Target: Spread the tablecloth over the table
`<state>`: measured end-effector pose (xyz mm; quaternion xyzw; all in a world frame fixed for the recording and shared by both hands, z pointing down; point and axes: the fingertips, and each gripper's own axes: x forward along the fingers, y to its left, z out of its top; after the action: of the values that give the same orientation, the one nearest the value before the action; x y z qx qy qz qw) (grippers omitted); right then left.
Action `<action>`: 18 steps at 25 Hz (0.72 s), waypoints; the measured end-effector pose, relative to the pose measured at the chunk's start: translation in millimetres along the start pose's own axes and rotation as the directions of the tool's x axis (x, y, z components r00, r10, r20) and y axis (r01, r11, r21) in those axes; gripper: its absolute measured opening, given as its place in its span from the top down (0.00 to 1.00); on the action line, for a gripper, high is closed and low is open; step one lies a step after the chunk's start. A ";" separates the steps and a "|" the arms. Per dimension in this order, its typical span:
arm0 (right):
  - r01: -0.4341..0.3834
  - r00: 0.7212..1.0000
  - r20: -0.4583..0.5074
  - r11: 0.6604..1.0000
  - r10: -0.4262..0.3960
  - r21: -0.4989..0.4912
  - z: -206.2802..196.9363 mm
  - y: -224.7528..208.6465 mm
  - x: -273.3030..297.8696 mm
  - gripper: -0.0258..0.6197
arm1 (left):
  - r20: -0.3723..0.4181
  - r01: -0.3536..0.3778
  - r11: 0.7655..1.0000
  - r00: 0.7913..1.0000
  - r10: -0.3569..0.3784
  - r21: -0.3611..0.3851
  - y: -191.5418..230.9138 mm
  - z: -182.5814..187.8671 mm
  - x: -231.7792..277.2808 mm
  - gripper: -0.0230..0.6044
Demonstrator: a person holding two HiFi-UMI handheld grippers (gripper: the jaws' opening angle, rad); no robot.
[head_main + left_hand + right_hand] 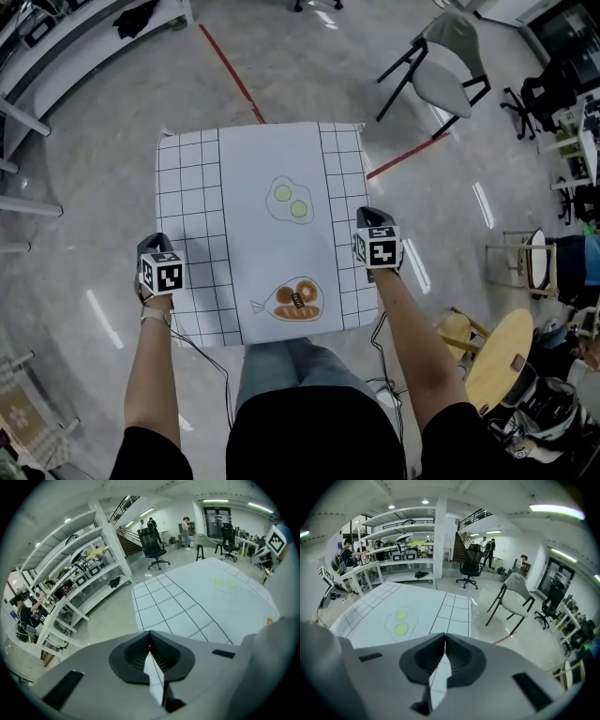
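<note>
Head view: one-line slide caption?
Left gripper and right gripper shut on opposite side edges of a white, grid-bordered tablecloth with food drawings, stretched out flat in front of the person.

Head view steeply down from above; both gripper views low, outward along their jaws; tablecloth (262, 234) common to all.

The tablecloth (262, 234) lies between the left hand-held gripper (155, 242) and right hand-held gripper (367, 216); a chair (448, 66) beyond, seemingly apart.
</note>
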<state>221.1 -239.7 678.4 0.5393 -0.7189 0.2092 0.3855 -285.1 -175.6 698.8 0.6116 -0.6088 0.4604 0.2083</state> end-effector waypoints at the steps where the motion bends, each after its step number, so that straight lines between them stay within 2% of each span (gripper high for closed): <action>1: 0.013 1.000 0.005 1.000 -0.013 0.005 11.2 -5.0 10.0 0.94 | 0.005 0.003 1.000 1.000 -0.003 -0.009 6.1 9.8 10.4 0.95; 6: 0.050 0.999 -0.001 0.999 -0.050 0.017 52.2 -22.0 59.8 0.94 | 0.027 0.016 1.000 1.000 -0.016 -0.021 30.1 56.4 60.9 0.95; 10: 0.056 0.998 -0.024 0.998 -0.057 -0.033 70.7 -25.3 101.6 0.94 | 0.031 0.033 0.999 0.999 -0.033 -0.002 34.6 84.7 99.7 0.95; 15: 0.068 0.996 -0.045 0.996 -0.071 -0.056 82.4 -26.7 140.6 0.94 | 0.014 0.049 0.998 0.999 -0.049 0.047 24.7 98.1 137.1 0.95; 18: 0.095 0.994 -0.051 0.994 -0.098 -0.049 84.9 -31.7 154.7 0.94 | 0.021 0.037 0.998 0.999 -0.038 0.050 21.9 100.0 149.9 0.95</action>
<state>204.1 -406.0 743.2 0.5585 -0.6861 0.1877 0.4267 -299.5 -343.7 765.5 0.6330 -0.5877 0.4646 0.1949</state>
